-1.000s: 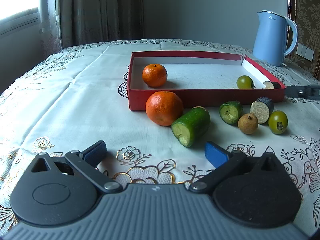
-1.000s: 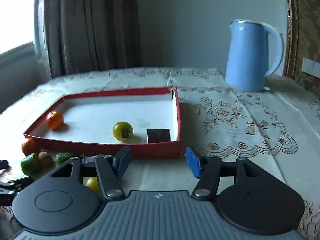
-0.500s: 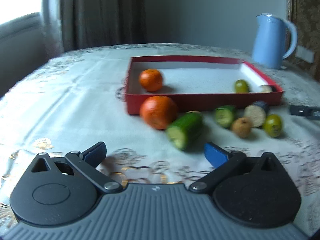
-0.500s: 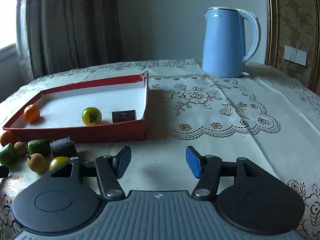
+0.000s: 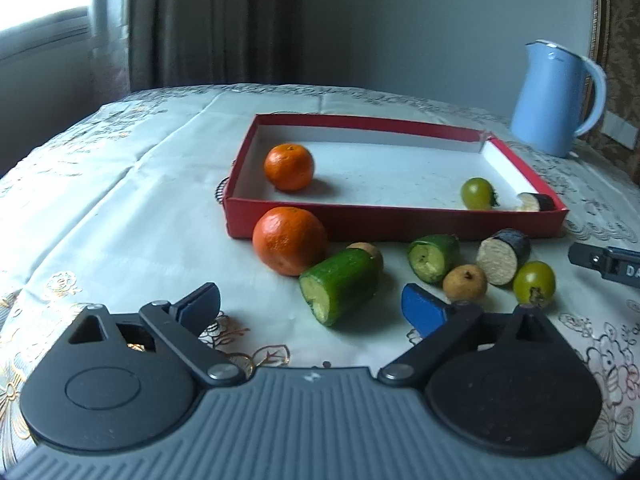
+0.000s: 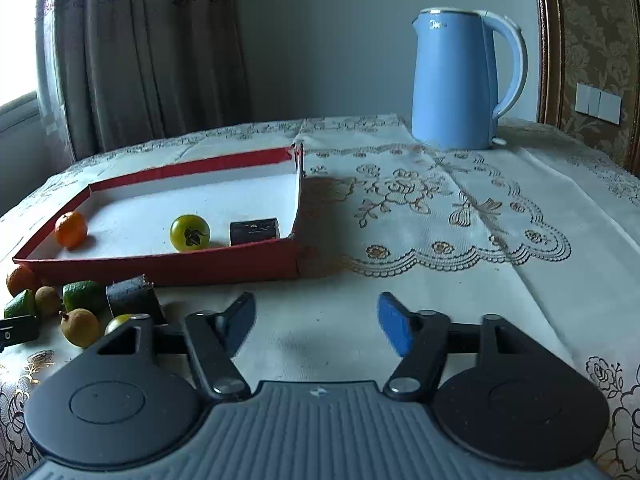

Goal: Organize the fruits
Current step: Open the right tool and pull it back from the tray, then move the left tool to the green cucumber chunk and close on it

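Note:
A red box point(image 5: 394, 224) holds a small orange point(image 5: 289, 167), a green tomato point(image 5: 477, 193) and a dark-skinned piece point(image 5: 536, 202). In front of it lie a big orange point(image 5: 289, 240), two cucumber pieces point(image 5: 340, 285) point(image 5: 433, 256), a longan point(image 5: 465, 283), a dark-skinned chunk point(image 5: 503, 255) and a second green tomato point(image 5: 534, 283). My left gripper point(image 5: 310, 306) hovers just short of the nearer cucumber piece, jaws closing, pads touching nothing. To the right of the pile, my right gripper point(image 6: 316, 318) is over bare cloth near the box's corner point(image 6: 296, 256), jaws opening and nothing between them.
A blue kettle point(image 6: 460, 80) stands at the back right of the table. An embroidered tablecloth point(image 6: 440, 208) covers the round table. A second longan point(image 5: 366, 249) sits behind the nearer cucumber piece. A curtain and window lie beyond the far left edge.
The right gripper's view swung right and sank a little, and its jaws now stand wider. The left jaws have narrowed slightly; the fruit pile looks a bit closer.

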The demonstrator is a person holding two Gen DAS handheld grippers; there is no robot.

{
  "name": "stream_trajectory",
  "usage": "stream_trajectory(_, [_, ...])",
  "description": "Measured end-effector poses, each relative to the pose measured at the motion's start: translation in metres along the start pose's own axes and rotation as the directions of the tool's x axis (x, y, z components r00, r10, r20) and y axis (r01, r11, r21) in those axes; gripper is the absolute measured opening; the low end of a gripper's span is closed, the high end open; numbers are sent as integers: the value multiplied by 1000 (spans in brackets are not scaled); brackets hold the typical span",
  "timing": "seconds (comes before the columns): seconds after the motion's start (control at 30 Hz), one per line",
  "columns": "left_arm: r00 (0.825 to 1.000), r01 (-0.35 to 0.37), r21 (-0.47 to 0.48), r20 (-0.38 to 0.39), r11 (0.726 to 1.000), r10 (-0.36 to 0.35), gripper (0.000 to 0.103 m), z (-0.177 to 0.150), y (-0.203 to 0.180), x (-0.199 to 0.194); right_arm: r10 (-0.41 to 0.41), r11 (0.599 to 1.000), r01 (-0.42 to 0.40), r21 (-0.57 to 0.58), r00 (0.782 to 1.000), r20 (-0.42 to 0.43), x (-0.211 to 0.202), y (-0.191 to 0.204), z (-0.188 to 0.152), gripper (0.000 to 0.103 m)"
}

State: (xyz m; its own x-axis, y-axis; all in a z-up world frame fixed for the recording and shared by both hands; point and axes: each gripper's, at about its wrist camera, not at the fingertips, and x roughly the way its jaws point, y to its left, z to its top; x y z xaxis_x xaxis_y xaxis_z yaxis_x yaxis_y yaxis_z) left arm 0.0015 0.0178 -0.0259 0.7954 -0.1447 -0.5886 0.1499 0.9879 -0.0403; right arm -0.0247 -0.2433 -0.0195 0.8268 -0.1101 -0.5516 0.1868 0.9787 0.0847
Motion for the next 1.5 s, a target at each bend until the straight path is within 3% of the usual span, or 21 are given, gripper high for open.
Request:
stream_trajectory(0.27, [999, -33, -31, -24, 999, 32, 83, 4, -1, 4, 6, 1000, -6, 13, 999, -36, 5, -2, 0, 76])
stream_trajectory(0.77, [999, 31, 6, -22, 999, -31, 48, 2, -5, 1, 7, 1000, -7, 0, 999, -45, 7, 0, 0, 80])
stream_trajectory(0.93, [999, 38, 22, -18, 999, -38, 43, 1, -7, 0, 8, 1000, -9, -6, 999, -48, 8, 2, -1, 82])
stream_trajectory(1.0, [998, 53, 24, -17, 998, -53, 37, 1, -7, 0, 8, 1000, -8, -8, 999, -49, 8, 2, -1, 82])
stream_trajectory(1.13, [998, 60, 44, -6, 997, -60, 37, -2, -7, -3, 8, 1000, -8, -8, 999, -49, 8, 2, -1, 82])
stream_trajectory(1.23, [996, 87, 48, -2, 995, -87, 29, -4, -5, -9, 7, 1000, -8, -9, 999, -49, 8, 2, -1, 82])
stream_trajectory(1.5, [995, 100, 59, 9, 993, -101, 28, -6, 10, -16, 8, 1000, -9, -8, 999, -49, 8, 2, -1, 83])
